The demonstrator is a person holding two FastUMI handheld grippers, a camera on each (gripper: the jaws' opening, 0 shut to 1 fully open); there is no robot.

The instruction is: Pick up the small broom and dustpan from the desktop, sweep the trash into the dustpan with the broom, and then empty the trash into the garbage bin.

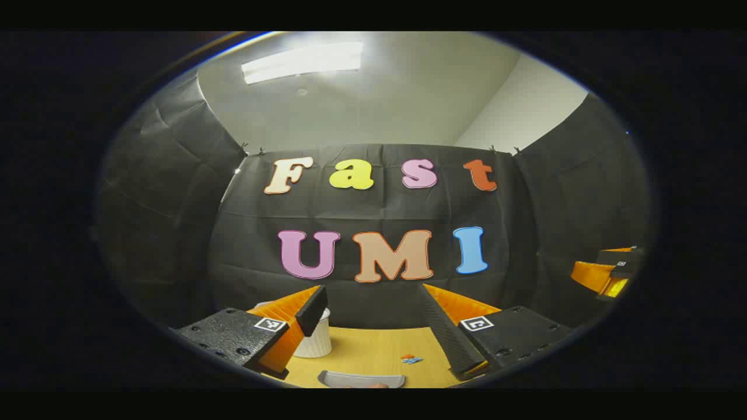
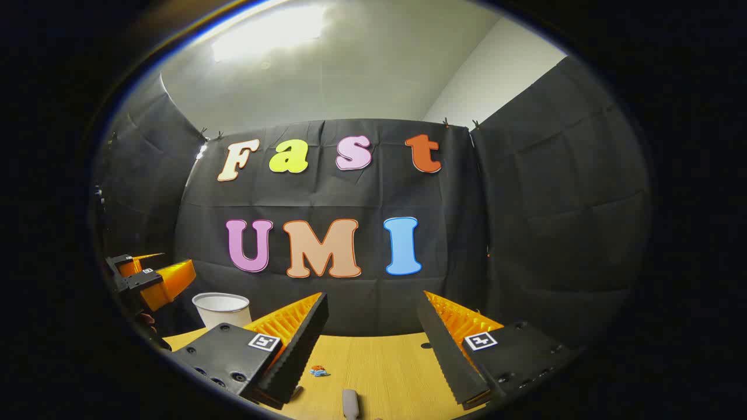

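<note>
Left gripper view: both grippers (image 1: pixel 373 326) (image 2: pixel 373 344) level above the desktop (image 1: pixel 373 350), jaws wide, empty.

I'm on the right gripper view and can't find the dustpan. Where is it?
Observer: In the left gripper view the dustpan lies on the table, low between the left gripper's fingers.
Operator: Is that gripper holding anything?
Observer: No, its jaws stand wide open with nothing between them.
Operator: And the trash, seen from there?
Observer: The trash lies just past the dustpan's right end, apart from it.
</note>
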